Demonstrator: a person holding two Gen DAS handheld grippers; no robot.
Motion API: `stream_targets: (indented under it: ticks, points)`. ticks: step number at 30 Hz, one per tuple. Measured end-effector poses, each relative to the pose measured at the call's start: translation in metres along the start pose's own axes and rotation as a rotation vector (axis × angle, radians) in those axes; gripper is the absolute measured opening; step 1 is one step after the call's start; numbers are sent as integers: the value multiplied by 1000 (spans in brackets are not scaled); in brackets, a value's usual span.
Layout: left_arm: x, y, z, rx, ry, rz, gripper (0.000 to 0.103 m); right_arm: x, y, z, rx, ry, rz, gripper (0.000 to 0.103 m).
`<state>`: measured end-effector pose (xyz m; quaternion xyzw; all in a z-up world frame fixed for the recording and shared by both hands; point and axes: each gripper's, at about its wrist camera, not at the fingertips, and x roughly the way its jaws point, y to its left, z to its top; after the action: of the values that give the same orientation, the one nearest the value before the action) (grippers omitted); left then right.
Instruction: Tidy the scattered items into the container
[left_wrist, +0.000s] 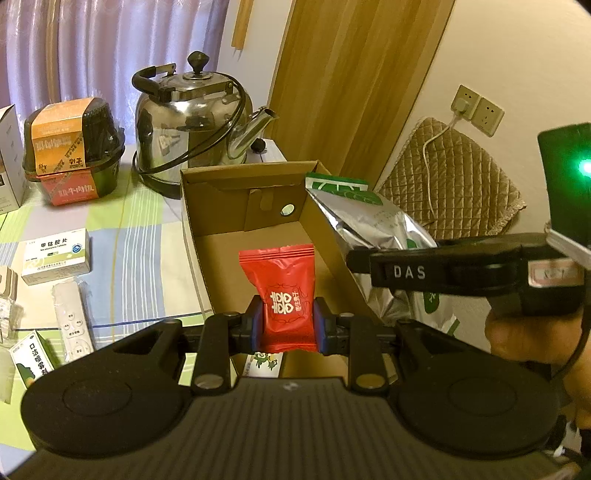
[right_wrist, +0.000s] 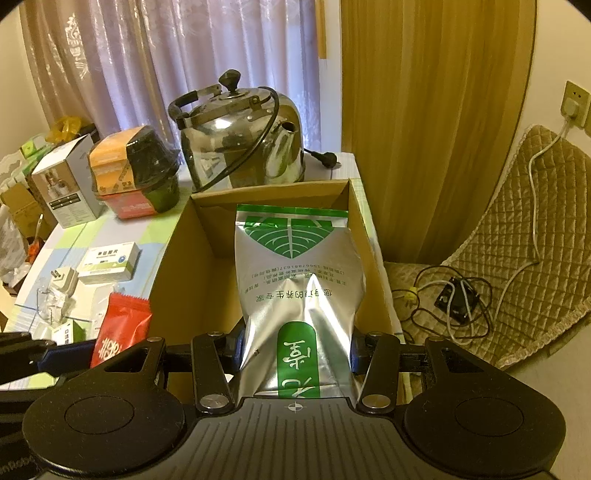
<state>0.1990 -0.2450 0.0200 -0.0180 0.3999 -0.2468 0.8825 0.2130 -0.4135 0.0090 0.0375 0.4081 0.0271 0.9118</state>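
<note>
My left gripper (left_wrist: 288, 325) is shut on a red candy packet (left_wrist: 282, 284), held above the near end of an open cardboard box (left_wrist: 207, 206). In the right wrist view the same red packet (right_wrist: 122, 328) shows at the left, beside the box (right_wrist: 177, 266). My right gripper (right_wrist: 297, 350) is shut on a silver and green foil bag (right_wrist: 299, 266), which hangs over the box's right side. The foil bag (left_wrist: 373, 221) and the right gripper's body appear at the right of the left wrist view.
On the striped tablecloth (left_wrist: 140, 229) lie a white medicine box (left_wrist: 55, 260), a power strip (left_wrist: 72, 321), a green spray box (left_wrist: 31, 356) and a wrapped meal bowl (left_wrist: 72, 147). A steel kettle (left_wrist: 192, 122) stands behind the box. A quilted chair (right_wrist: 517, 258) with cables is at the right.
</note>
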Motion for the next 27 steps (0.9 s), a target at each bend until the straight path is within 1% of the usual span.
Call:
stream_targets:
  ticks: [13,27]
  points:
    - [16,10,9,-5,-11,11,23,23,-2,14,-1,11,5,50]
    - [34,17,16,-11,-17,14,23,59,-7,39,-12,16,-12,50]
